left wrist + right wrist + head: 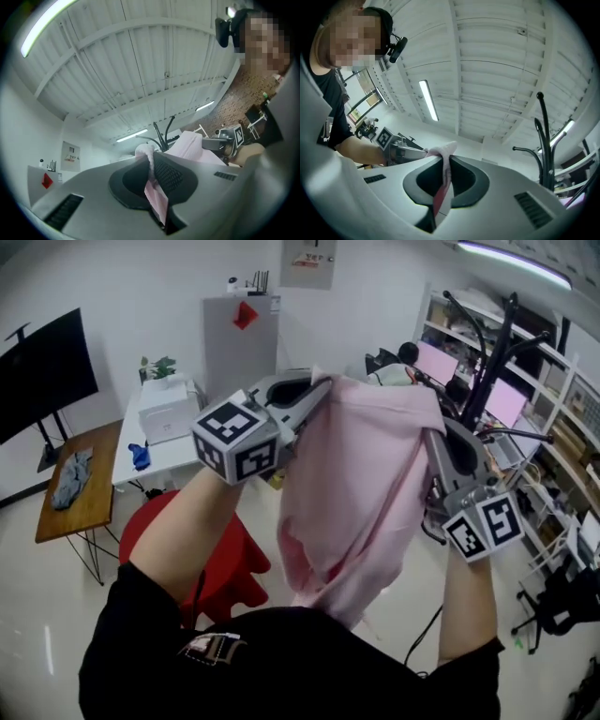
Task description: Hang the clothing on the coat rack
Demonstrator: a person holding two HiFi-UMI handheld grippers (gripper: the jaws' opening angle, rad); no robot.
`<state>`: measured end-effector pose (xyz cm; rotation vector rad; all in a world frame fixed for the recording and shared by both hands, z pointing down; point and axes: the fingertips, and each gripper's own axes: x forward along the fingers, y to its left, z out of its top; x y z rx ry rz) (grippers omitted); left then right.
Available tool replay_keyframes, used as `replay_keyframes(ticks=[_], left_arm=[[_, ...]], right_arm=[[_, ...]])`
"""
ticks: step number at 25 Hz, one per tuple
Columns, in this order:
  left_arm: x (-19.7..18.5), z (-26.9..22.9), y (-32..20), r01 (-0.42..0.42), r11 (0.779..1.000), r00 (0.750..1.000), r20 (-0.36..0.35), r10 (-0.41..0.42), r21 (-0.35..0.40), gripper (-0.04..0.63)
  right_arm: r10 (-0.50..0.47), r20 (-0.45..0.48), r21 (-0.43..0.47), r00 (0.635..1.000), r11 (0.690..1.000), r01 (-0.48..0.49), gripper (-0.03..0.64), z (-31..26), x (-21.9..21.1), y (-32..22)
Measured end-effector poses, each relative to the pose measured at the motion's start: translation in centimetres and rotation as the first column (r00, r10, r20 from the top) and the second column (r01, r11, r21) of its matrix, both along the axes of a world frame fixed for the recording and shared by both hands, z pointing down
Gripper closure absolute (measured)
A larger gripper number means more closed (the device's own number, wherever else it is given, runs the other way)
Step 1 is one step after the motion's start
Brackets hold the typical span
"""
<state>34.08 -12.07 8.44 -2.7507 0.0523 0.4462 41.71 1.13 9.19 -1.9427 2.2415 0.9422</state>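
Clothing (366, 484), one soft pink garment, hangs in loose folds between the two grippers in the head view, held up in front of the person. The left gripper (319, 390) pinches its upper left edge and the right gripper (433, 432) its upper right edge. Each gripper carries one cube with black-and-white square markers. Just behind the right gripper stands one black coat rack (495, 352) with thin curved arms. Only this view shows the red seat (225, 554) below and the wooden table (89, 488) at left.

The left gripper view shows grey jaws clamped on a thin fold of pink cloth between dark ribbed pads, with the rack's hooks beyond.

The right gripper view shows that pair likewise closed on a fold, with the rack at right under a white ribbed ceiling.
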Motion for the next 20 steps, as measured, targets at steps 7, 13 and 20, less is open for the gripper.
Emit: replay_keyframes(ticks=[7, 13, 20], left_arm=[[5.7, -3.6, -1.3, -0.029, 0.999, 1.0, -0.006, 0.029, -0.019, 0.581], [10.5, -5.1, -4.2, 0.025, 0.998, 1.0, 0.018, -0.024, -0.057, 0.581], [16.2, -4.6, -6.1, 0.115, 0.993, 0.987, 0.116, -0.115, 0.004, 0.581]], right_arm=[[0.156, -0.021, 0.018, 0.987, 0.988, -0.156, 0.606, -4.5, 4.9, -0.6], [0.273, 0.041, -0.039, 0.961, 0.962, -0.272, 0.607, -5.6, 9.8, -3.3], [0.446, 0.04, -0.116, 0.894, 0.891, -0.439, 0.606, -5.4, 15.7, -5.9]])
